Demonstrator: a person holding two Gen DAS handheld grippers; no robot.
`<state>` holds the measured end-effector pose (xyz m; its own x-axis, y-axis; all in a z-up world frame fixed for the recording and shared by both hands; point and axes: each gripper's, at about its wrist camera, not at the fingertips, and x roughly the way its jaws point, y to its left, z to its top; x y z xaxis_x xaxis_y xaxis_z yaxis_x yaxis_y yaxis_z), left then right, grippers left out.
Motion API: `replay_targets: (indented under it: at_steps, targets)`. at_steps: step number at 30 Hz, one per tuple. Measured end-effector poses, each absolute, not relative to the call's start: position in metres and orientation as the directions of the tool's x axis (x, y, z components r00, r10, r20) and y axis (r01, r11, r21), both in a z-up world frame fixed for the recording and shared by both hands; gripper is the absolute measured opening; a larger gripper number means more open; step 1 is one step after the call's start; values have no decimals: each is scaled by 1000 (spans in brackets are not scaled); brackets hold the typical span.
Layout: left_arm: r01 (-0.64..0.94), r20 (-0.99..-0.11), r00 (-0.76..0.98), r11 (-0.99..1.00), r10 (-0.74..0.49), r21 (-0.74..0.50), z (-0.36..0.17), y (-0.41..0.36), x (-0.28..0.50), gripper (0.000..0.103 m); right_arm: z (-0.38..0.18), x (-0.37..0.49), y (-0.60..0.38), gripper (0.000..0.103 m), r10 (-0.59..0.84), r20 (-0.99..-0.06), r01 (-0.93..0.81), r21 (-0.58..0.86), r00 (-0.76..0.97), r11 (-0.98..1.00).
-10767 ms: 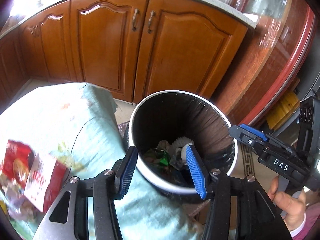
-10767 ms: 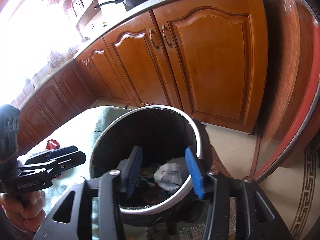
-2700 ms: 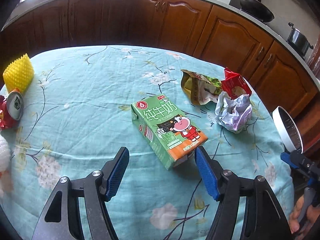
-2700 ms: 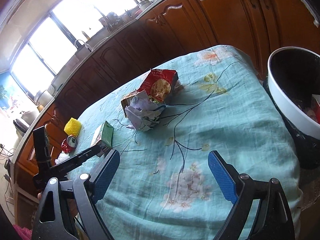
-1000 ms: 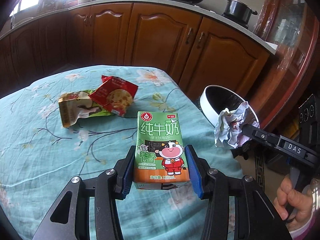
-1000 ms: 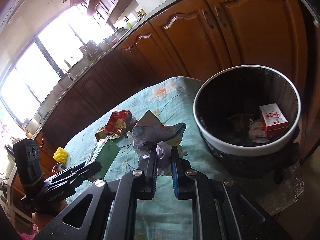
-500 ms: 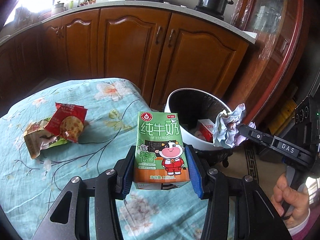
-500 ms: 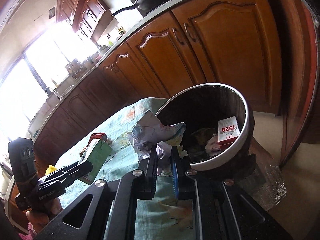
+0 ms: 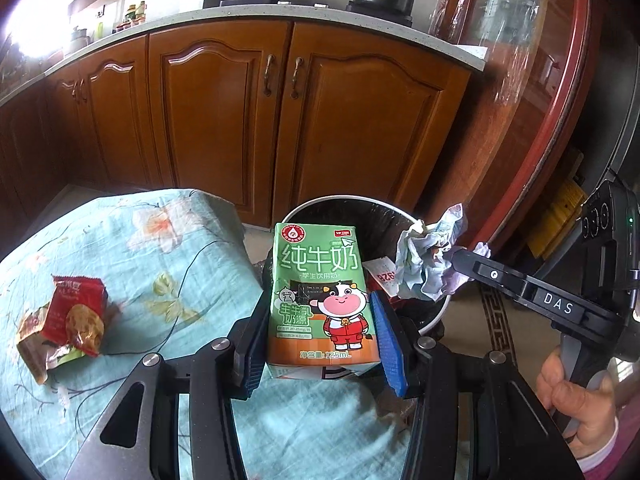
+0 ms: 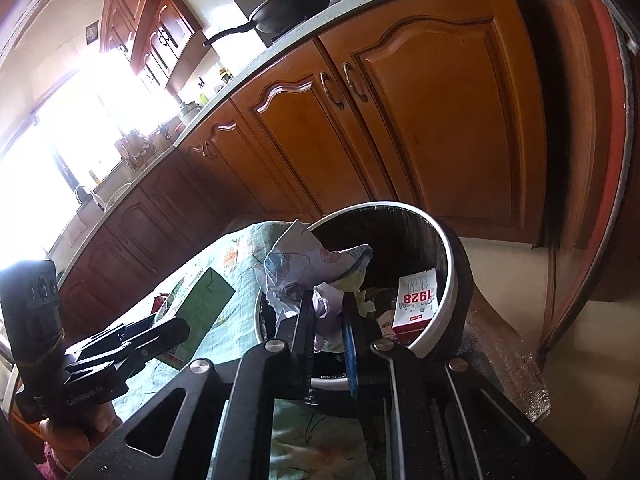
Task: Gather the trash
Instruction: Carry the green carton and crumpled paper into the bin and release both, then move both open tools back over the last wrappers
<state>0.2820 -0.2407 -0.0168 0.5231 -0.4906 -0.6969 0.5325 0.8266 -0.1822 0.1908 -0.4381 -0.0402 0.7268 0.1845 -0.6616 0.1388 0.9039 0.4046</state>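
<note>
My left gripper (image 9: 320,316) is shut on a green milk carton (image 9: 320,292) with a cartoon cow, held upright over the table's edge, just before the trash bin (image 9: 438,314). My right gripper (image 10: 326,312) is shut on a crumpled paper wad (image 10: 310,270), held over the near rim of the white-rimmed, black-lined bin (image 10: 448,276). In the left wrist view the wad (image 9: 426,264) hangs at the bin's right rim, pinched by the right gripper (image 9: 454,258). The carton (image 10: 200,312) and left gripper (image 10: 156,332) show at left in the right wrist view.
A red and a brown snack wrapper (image 9: 66,320) lie on the teal floral tablecloth (image 9: 176,264). A white "1928" box (image 10: 414,300) and other rubbish lie inside the bin. Wooden cabinets (image 9: 280,112) stand behind; a red-framed glass door (image 9: 552,100) is at right.
Both grippers have carried their loads from over the table toward the bin; the bin now looms larger and nearer, with the wad above its rim. Both grips are unchanged.
</note>
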Motion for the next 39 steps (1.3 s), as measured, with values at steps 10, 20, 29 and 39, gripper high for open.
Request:
replay_targets:
  at_steps: [10, 20, 29, 39]
  targets:
    - [553, -731, 489, 818, -476, -162, -35, -280, 313, 46, -48, 206, -453, 13, 154, -687, 169, 379, 710, 910]
    - [536, -763, 462, 828, -453, -168, -50, -302, 341, 47, -60, 224, -462, 13, 135, -731, 186, 340, 669, 922]
    - [528, -775, 441, 829, -453, -184, -56, -309, 353, 61, -66, 243, -464, 52, 130, -765, 183, 309, 631, 933]
    - [502, -748, 451, 831, -487, -238, -56, -275, 330, 61, -62, 223, -466, 58, 148, -731, 200, 367, 666, 909]
